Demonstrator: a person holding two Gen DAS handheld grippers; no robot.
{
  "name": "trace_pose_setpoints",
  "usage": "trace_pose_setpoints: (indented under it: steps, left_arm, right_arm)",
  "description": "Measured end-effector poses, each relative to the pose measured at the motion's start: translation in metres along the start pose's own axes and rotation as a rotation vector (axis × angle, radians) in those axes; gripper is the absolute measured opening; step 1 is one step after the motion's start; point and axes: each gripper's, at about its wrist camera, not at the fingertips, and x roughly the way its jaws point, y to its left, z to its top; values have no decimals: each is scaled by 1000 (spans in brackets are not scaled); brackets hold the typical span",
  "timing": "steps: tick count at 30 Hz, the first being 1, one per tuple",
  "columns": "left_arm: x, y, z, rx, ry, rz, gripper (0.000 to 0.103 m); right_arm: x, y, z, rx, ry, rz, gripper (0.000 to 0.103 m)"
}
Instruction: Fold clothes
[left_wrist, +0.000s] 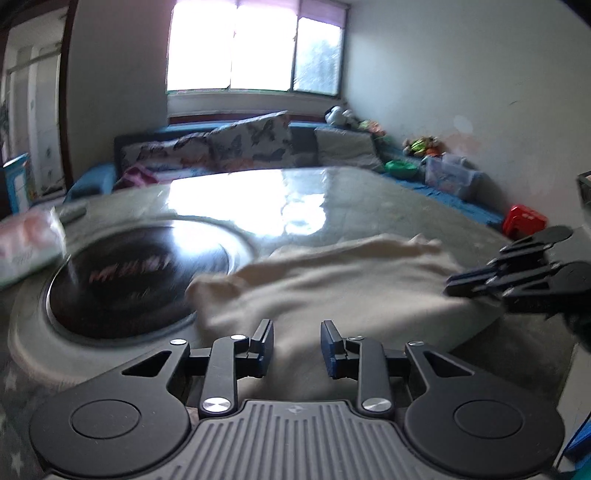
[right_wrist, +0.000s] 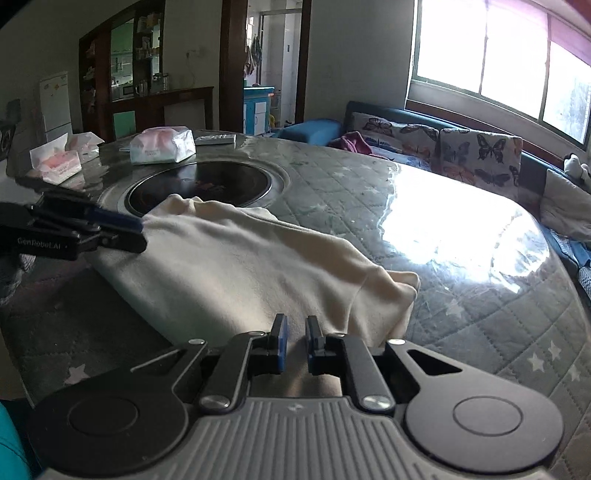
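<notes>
Cream garment (right_wrist: 236, 273) lies bunched on the table (right_wrist: 461, 314), toward the near edge, its far end touching the rim of the dark round hob (right_wrist: 207, 184) set in the table's middle.

Left gripper (left_wrist: 297, 345): jaws apart w/ cloth between and under them, not pinching. Right gripper (right_wrist: 294, 341): jaws narrower, a small gap left, cloth edge lying in that gap; looks about to bite but not clamped yet, as far as I can tell. Each gripper sits at one end of the garment's near side.

Risks, my guess:
- Garment is already doubled and lumpy, so a pinch may take only the top layer, and the fold comes out crooked.
- Table has a clear glossy cover over a quilted star-print cloth; fabric probably slides on it, so pulling w/ one gripper alone could drag the whole piece instead of folding it.
- Folding away from the near edge could dump cloth onto the hob.
- Left view is blurred, so it's hard to judge how deep the cloth sits in that gripper.

Surface & room: strong window (right_wrist: 509, 62) glare on the far-right part of the table. Tissue packs (right_wrist: 162, 144) sit by the far-left edge. A sofa (right_wrist: 443, 147) w/ butterfly cushions runs under the window, toys and a red stool (left_wrist: 524, 219) along the wall, kitchen doorway beyond.
</notes>
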Motion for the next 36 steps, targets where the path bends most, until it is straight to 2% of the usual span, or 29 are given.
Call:
trace_pose_setpoints:
  steps: [3, 9, 10, 15, 22, 28, 36]
  left_arm:
    - [-2, 7, -5, -3, -15, -14, 32]
    - [-11, 8, 8, -7, -36, -6, 31]
    - [-9, 10, 10, -16, -33, -4, 31]
    - [7, 17, 23, -37, -9, 18, 29]
    - [33, 27, 26, -51, 57, 42, 31]
    - [33, 26, 36, -43, 41, 35, 30]
    - [62, 18, 56, -15, 67, 15, 30]
  right_arm:
    - [0, -2, -3, 6, -2, 0, 12]
    - [-5, 0, 8, -21, -1, 5, 15]
    - [-5, 0, 11, -20, -5, 11, 17]
    - [3, -1, 21, -8, -23, 25, 18]
    - [23, -2, 20, 10, 5, 42, 23]
    - [24, -7, 28, 23, 5, 49, 29]
    - [46, -19, 52, 24, -1, 44, 29]
